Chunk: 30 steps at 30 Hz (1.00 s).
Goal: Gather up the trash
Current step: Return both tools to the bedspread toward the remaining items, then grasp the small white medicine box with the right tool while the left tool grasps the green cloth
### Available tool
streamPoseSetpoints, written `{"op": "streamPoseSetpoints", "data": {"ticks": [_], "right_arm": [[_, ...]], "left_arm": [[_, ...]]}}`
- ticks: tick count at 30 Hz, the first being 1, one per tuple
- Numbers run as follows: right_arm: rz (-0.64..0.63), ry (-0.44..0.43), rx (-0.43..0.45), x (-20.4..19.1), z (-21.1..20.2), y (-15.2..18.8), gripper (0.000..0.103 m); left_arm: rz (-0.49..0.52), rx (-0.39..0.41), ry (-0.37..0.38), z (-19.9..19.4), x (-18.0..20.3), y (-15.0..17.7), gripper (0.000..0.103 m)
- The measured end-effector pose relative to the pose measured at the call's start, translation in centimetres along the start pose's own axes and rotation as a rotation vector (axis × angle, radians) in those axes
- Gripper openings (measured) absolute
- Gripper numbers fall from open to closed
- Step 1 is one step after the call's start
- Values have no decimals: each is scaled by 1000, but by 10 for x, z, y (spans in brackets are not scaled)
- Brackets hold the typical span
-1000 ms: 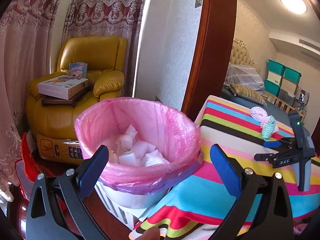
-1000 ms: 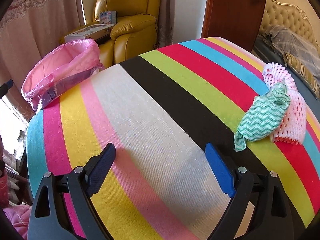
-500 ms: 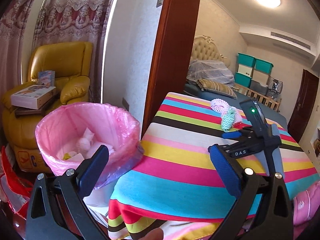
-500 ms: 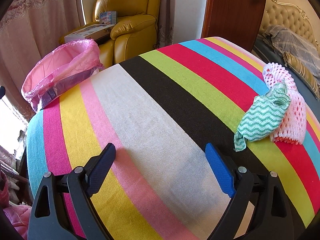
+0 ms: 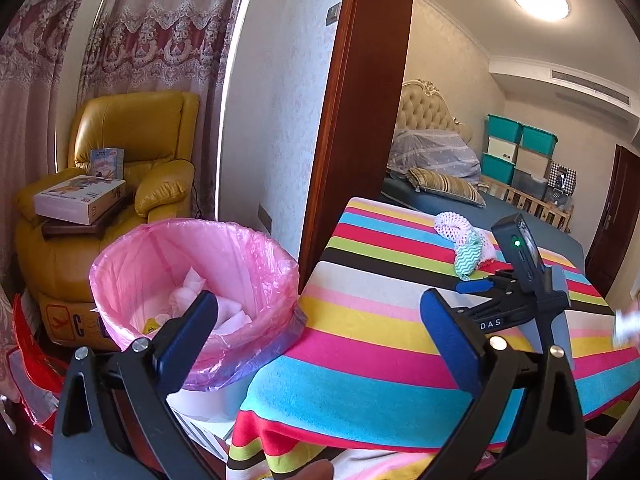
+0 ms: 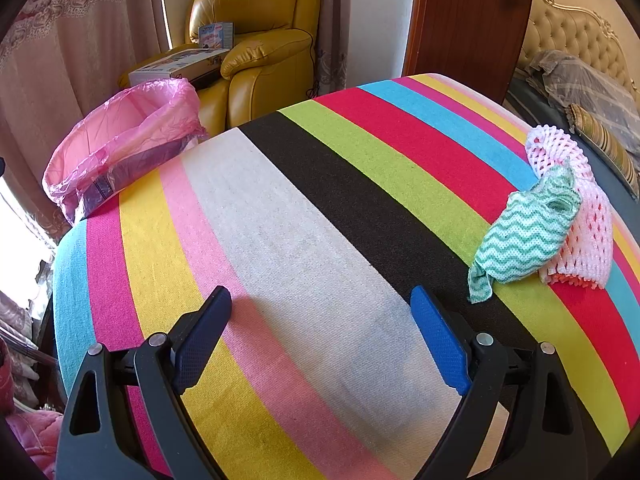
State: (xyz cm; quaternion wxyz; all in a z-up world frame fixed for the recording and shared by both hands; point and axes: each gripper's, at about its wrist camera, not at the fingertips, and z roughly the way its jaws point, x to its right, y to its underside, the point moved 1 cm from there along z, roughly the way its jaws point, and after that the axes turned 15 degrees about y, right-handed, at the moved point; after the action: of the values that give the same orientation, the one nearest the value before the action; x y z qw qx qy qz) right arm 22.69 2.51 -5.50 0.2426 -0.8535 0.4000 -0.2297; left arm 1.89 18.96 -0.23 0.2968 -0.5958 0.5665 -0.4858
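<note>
Green wavy cloth (image 6: pixel 524 236) just right-forward of right claw (image 6: pixel 320 312); claw wide open, empty.

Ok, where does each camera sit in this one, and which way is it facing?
Left wrist: on the open, empty left gripper, beside the table, looking across the pink-lined bin and striped tablecloth; the right gripper shows.
Right wrist: on the open, empty right gripper, angled down at the tablecloth; only its own fingers show.
Shared: bin, tablecloth, green cloth, pink foam net, yellow armchair.
</note>
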Motion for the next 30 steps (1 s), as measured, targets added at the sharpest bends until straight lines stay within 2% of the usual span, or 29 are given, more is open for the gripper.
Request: {"op": "streamPoseSetpoints", "data": {"ticks": [5, 11, 16, 19, 22, 26, 28, 29, 30], "right_arm": [[0, 0, 0, 0, 0, 0, 86], [0, 0, 0, 0, 0, 0, 86], [22, -10, -5, 3, 2, -3, 86], [59, 5, -61, 8, -9, -5, 85], [98, -9, 45, 17, -55, 7, 85], [154, 94, 173, 45, -129, 43, 85], [223, 172, 186, 66, -149, 67, 87], [277, 234, 184, 78, -158, 82, 94], [327, 292, 181, 88, -164, 95, 96]], "left_arm": [[22, -33, -19, 13, 11, 2, 98], [59, -151, -10, 41, 26, 15, 98], [58, -159, -28, 55, 32, 5, 98], [74, -152, -39, 61, 38, -2, 98], [89, -170, -43, 71, 44, -6, 98], [113, -200, -6, 91, 60, -7, 98], [134, -220, 19, 107, 73, -7, 98], [144, -232, 38, 117, 80, -6, 98], [148, -242, 52, 124, 85, -6, 98]]}}
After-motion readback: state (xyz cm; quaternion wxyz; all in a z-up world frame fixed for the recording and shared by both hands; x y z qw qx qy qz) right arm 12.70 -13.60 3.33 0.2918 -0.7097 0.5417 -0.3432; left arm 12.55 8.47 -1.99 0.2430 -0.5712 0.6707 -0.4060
